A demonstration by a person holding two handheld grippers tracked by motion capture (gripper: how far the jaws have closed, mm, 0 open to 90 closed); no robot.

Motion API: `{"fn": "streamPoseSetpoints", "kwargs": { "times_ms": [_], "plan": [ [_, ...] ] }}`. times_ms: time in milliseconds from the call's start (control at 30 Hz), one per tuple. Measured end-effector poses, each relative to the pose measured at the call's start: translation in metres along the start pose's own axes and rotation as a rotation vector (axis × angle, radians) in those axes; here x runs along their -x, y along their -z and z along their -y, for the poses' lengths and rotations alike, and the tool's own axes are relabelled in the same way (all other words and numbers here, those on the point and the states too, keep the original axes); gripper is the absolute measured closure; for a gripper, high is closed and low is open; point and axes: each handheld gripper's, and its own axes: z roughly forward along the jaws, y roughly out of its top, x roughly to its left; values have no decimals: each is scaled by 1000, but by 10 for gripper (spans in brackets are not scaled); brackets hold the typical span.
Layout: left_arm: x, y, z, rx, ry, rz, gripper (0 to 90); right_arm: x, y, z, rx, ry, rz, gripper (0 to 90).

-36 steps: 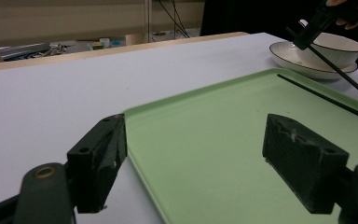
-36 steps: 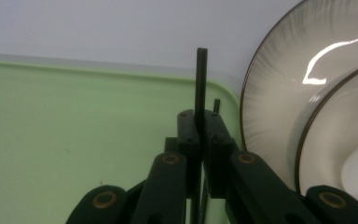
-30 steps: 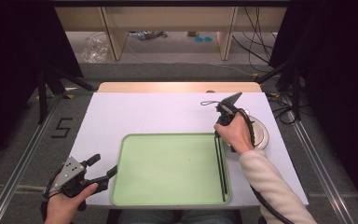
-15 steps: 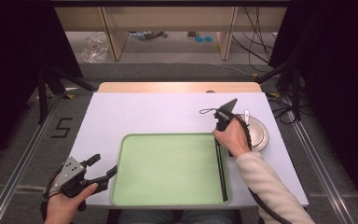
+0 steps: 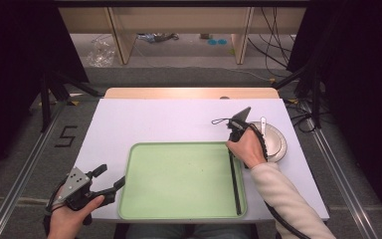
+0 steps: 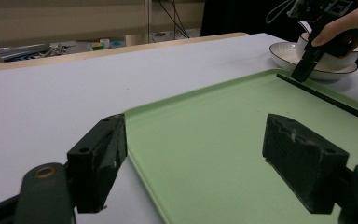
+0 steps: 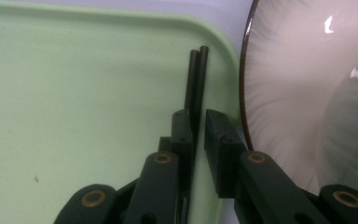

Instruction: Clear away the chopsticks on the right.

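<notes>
Jaws of the right gripper (image 7: 199,122) stand a narrow gap apart around the chopsticks (image 7: 196,81); they have just been opening, and the right pad is visibly clear of the sticks while the left pad lies alongside them, so no pinch is evident. Both black chopsticks lie side by side, their ends reaching past the jaw tips. In the high view they lie lengthwise in the green tray (image 5: 179,214), along its right rim, with the right gripper (image 5: 233,143) pointing down at their far end.

Just beside that rim, outside the tray, stands a white plate (image 5: 277,144) with a dark edge, bearing a bowl (image 6: 328,58) and a white spoon (image 5: 263,124).

Left gripper (image 6: 200,154) jaws are spread wide with nothing between them; its view looks across the tray's near left corner. In the high view the left gripper (image 5: 107,181) is held at the table's near left edge, close to the tray's left rim. Tray and plate rest on a white table (image 5: 154,119).
</notes>
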Motion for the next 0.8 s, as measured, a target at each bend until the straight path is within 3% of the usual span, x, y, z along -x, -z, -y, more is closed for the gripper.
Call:
{"fn": "streamPoseSetpoints", "kwargs": {
  "times_ms": [100, 167, 200, 233, 267, 433, 500, 533, 567, 667, 767, 800],
  "plan": [
    [0, 0, 0, 1, 3, -2, 219, -2, 6, 0, 6, -8, -14, 782],
    [0, 0, 0, 0, 5, -4, 219, 2, 11, 3, 68, 63, -27, 755],
    [0, 0, 0, 0, 3, 0, 219, 5, 15, 6, 119, 124, -49, 732],
    [0, 0, 0, 0, 2, 0, 219, 6, 18, 8, 160, 152, -60, 713],
    [0, 0, 0, 0, 2, -1, 219, 5, 20, 10, 193, 141, -75, 694],
    [0, 0, 0, 1, 4, -5, 219, 11, 35, 28, 388, 253, -131, 605],
    [0, 0, 0, 0, 2, -4, 219, 18, 41, 37, 503, 400, -116, 608],
    [0, 0, 0, 0, -1, -3, 219, 19, 42, 41, 546, 418, -93, 591],
    [0, 0, 0, 0, -1, -4, 219, 23, 44, 48, 627, 452, -98, 553],
    [0, 0, 0, 1, 4, -8, 219, 34, 48, 67, 787, 557, -118, 461],
    [0, 0, 0, 1, 5, -12, 219, 44, 50, 87, 883, 586, -137, 411],
    [0, 0, 0, 2, 3, -13, 218, 46, 49, 94, 909, 583, -167, 408]
  ]
}}
